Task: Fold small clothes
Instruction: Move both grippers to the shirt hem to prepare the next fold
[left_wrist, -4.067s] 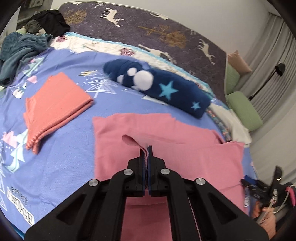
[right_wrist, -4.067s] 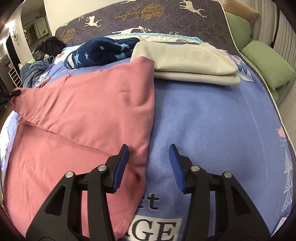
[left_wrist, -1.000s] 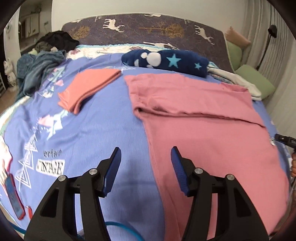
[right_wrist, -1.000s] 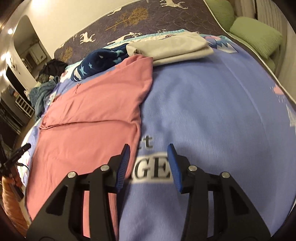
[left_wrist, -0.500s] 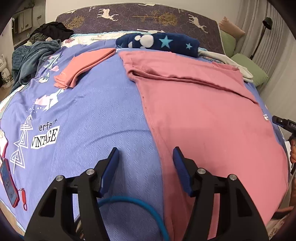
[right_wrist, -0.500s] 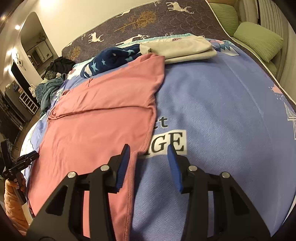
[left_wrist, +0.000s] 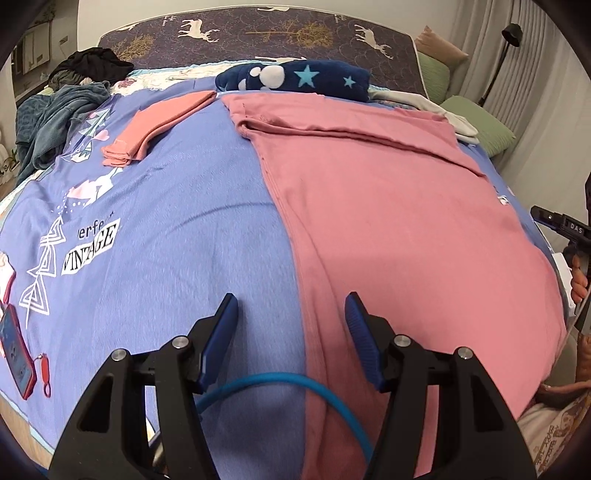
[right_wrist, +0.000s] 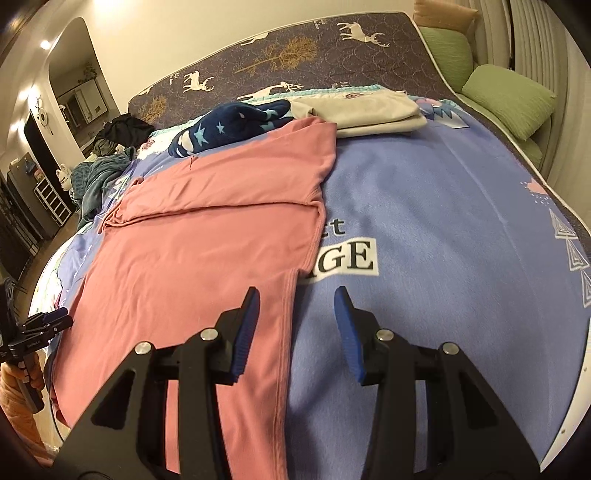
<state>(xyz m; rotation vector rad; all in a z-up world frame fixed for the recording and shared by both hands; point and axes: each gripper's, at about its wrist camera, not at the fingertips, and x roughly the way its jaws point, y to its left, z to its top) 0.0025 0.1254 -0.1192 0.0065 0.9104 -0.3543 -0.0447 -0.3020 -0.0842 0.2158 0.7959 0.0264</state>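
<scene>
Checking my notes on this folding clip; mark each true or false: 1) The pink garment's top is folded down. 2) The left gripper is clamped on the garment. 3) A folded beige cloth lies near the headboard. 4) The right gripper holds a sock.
1) True: the pink garment has its top folded over.
2) False: the left gripper is open, straddling the garment's edge.
3) True: the beige cloth lies folded there.
4) False: the right gripper is open and holds nothing.
</scene>
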